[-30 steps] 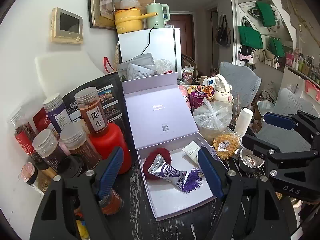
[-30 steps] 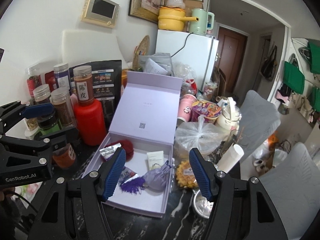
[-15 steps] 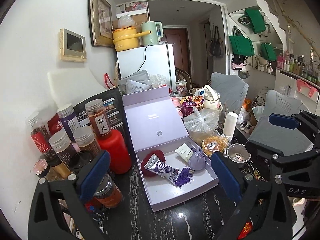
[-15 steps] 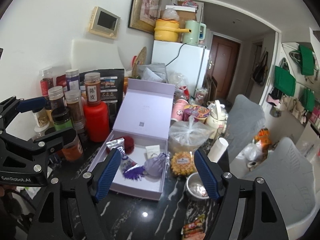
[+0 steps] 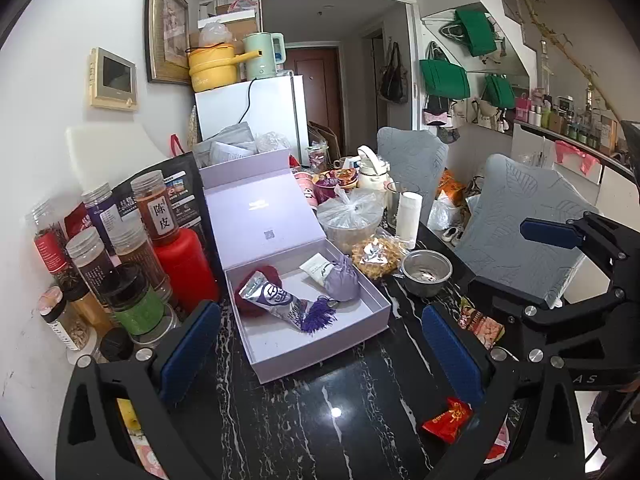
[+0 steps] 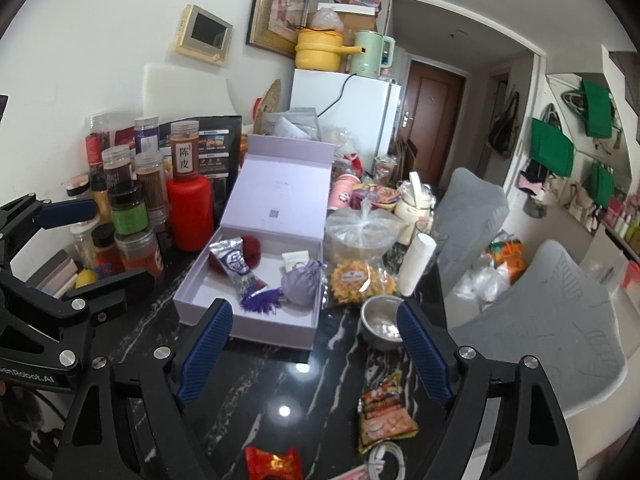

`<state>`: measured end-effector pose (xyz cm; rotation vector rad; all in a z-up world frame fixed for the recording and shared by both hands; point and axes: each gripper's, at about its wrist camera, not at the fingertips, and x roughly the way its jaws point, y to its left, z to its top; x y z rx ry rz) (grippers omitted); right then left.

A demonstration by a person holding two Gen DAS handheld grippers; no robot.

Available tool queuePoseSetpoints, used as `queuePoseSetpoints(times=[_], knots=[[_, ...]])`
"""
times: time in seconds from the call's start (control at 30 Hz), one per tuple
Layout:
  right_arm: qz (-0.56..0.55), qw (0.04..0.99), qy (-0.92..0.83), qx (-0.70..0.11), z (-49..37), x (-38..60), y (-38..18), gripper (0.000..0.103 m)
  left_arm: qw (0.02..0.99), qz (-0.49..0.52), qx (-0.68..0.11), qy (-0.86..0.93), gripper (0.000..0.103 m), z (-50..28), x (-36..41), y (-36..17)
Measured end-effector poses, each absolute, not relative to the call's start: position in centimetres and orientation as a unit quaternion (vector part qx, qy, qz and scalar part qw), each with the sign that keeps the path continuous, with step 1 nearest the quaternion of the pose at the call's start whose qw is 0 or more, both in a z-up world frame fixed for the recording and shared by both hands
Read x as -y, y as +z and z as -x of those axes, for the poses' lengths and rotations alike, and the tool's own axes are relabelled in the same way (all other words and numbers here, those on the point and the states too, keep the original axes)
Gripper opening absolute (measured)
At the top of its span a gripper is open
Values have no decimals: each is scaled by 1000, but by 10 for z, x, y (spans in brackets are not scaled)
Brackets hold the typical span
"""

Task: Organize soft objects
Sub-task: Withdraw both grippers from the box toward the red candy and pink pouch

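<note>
The lilac box (image 5: 376,322) sits open on the dark marble table (image 5: 304,420), ahead of both tongs, with the soft things already in it: a purple pouch (image 5: 341,280) with its tassel (image 5: 318,318), a foil packet (image 5: 272,300) lying slantwise over a dark red puff (image 5: 250,304), and a small white sachet (image 5: 316,268). The left gripper (image 5: 320,354) is empty and spread wide, lined up on the box's near edge. The right gripper (image 6: 316,354) is empty too, its jaws opening, aimed just right of the box, so it looks nearer the snack packet (image 6: 384,416) and red pouch (image 6: 272,462) left loose on the table. The red pouch is cut off at the frame's foot, and whether either counts as soft is hard to tell.
</note>
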<state>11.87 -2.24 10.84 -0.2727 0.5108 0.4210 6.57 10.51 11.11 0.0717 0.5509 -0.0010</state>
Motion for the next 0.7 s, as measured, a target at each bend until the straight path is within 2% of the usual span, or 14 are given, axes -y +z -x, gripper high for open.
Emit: queuePoseSetpoints(times=[0.7], knots=[[119,939,135,-293,-65,66,53,86,948,-43,-305,-83,102,-42,-70,68]])
